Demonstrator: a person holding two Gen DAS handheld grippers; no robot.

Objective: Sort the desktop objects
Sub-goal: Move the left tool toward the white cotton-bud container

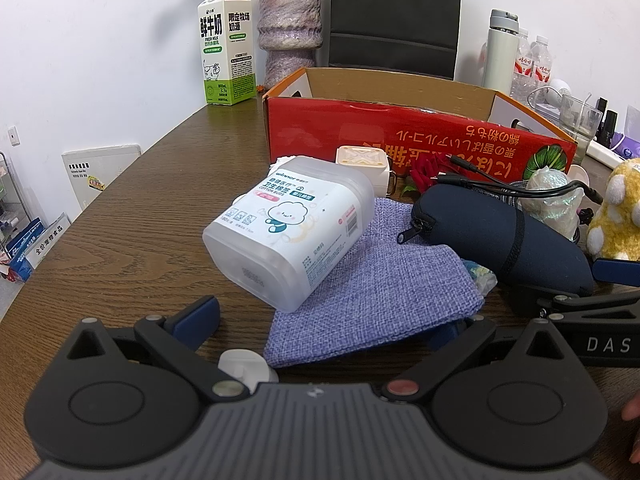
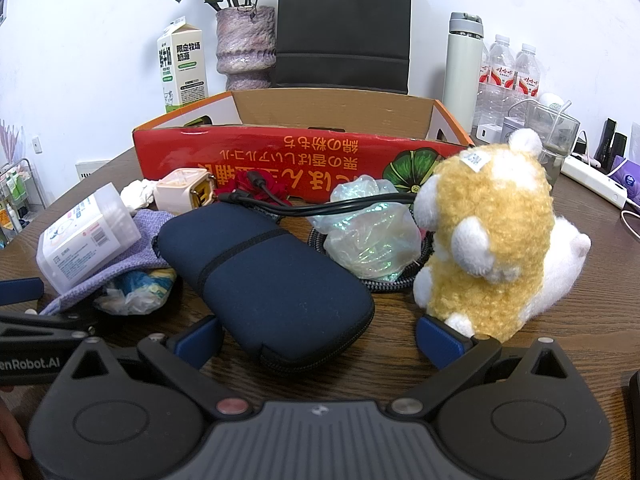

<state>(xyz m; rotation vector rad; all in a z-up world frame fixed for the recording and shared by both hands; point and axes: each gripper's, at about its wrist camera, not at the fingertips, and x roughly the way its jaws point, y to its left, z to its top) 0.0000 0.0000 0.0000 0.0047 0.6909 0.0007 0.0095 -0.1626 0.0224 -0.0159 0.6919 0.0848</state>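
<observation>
Now | cotton bud box: translucent, tipped; navy case: zipped

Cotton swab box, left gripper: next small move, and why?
Probably ease the left gripper forward around the cotton swab box: its jaws are open and empty, and the box lies on its side on the purple pouch just ahead, short of the red box.

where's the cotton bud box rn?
The cotton bud box lies on its side at the centre of the left wrist view, resting partly on the purple cloth pouch, left of the navy zip case and before the red carton.
</observation>
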